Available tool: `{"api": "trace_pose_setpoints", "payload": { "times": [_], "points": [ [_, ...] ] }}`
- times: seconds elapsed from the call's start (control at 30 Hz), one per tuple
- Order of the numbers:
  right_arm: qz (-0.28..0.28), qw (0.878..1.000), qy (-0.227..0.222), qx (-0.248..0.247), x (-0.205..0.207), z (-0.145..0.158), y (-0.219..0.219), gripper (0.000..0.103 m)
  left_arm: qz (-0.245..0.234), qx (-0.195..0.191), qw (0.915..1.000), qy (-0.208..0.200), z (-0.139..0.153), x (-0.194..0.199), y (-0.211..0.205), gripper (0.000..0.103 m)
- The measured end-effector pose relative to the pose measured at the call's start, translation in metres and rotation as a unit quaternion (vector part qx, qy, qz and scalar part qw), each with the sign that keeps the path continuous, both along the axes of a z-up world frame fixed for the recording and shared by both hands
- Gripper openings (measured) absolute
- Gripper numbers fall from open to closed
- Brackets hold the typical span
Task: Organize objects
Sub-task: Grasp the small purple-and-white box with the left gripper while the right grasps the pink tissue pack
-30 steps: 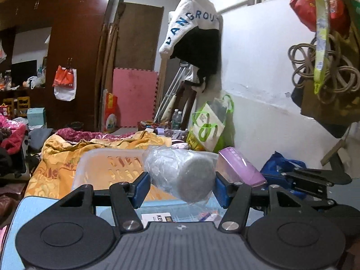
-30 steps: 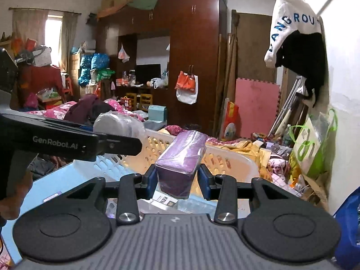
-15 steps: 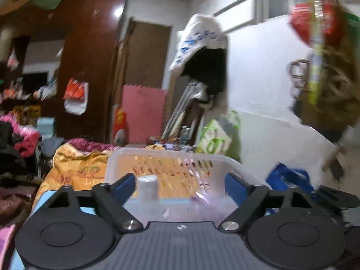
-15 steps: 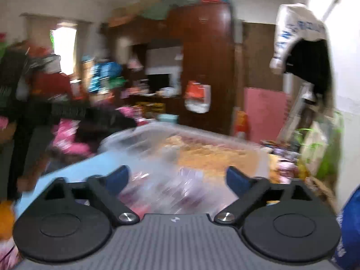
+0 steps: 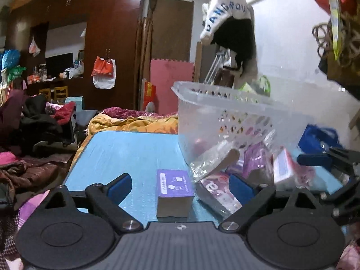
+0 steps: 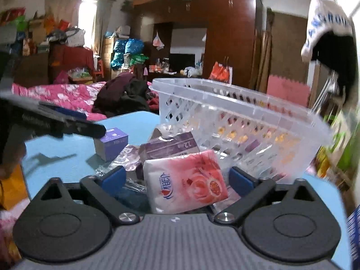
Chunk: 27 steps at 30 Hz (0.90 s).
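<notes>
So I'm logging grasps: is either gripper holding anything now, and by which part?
Nothing is held. The left gripper and right gripper are both open, fingers touching nothing.

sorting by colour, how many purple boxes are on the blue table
2: a small purple box stands alone left of the pile; a longer purple box lies behind the pink tissue pack. More may be hidden.

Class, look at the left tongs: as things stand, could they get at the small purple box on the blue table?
Probably yes. The left tongs are open, and the small purple box lies between the fingers on the blue table, with only a plastic packet close beside it.
</notes>
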State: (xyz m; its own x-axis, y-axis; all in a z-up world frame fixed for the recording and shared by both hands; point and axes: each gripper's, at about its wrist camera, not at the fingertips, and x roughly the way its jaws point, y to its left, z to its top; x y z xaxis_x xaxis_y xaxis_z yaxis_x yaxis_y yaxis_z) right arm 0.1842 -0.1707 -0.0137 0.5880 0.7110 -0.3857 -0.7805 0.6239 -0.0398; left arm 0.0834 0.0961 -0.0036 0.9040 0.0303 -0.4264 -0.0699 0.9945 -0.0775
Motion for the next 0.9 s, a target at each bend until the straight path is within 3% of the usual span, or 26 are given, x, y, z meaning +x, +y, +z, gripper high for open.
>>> {"api": "trace_pose_setpoints", "payload": {
  "times": [0.03,0.1,0.27,0.37,0.5,0.63,0.77,0.9],
  "points": [
    [-0.007,1.000,0.000,0.001,-0.001,0.000,-0.003,0.075,-0.001,0.004,1.0000,0.007,-0.002,0.004,-0.002,0.095],
    [-0.004,1.000,-0.001,0.000,-0.002,0.000,-0.007,0.074,0.003,0.005,0.9998,0.021,-0.008,0.010,0.000,0.095],
    [-0.002,1.000,-0.009,-0.006,-0.003,0.002,-0.008,0.074,0.014,-0.003,0.9991,0.039,-0.017,0.022,0.006,0.091],
    [-0.005,1.000,-0.014,-0.020,-0.001,0.001,-0.003,0.084,0.014,0.001,0.9990,0.043,-0.017,0.024,0.005,0.092],
    [-0.005,1.000,-0.010,-0.021,0.006,0.000,0.001,0.084,0.009,-0.007,0.9990,0.044,-0.018,0.025,0.007,0.092],
    [-0.002,1.000,0.005,-0.001,0.007,0.001,-0.006,0.075,0.004,-0.016,0.9989,0.045,-0.019,0.023,0.007,0.092],
    [0.004,1.000,0.015,0.020,0.002,0.005,-0.016,0.073,0.000,-0.034,0.9986,0.042,-0.021,0.022,0.012,0.083],
    [0.001,1.000,0.010,0.024,-0.004,0.005,-0.020,0.073,0.014,-0.043,0.9983,0.037,-0.021,0.020,0.014,0.082]
  ]
}}
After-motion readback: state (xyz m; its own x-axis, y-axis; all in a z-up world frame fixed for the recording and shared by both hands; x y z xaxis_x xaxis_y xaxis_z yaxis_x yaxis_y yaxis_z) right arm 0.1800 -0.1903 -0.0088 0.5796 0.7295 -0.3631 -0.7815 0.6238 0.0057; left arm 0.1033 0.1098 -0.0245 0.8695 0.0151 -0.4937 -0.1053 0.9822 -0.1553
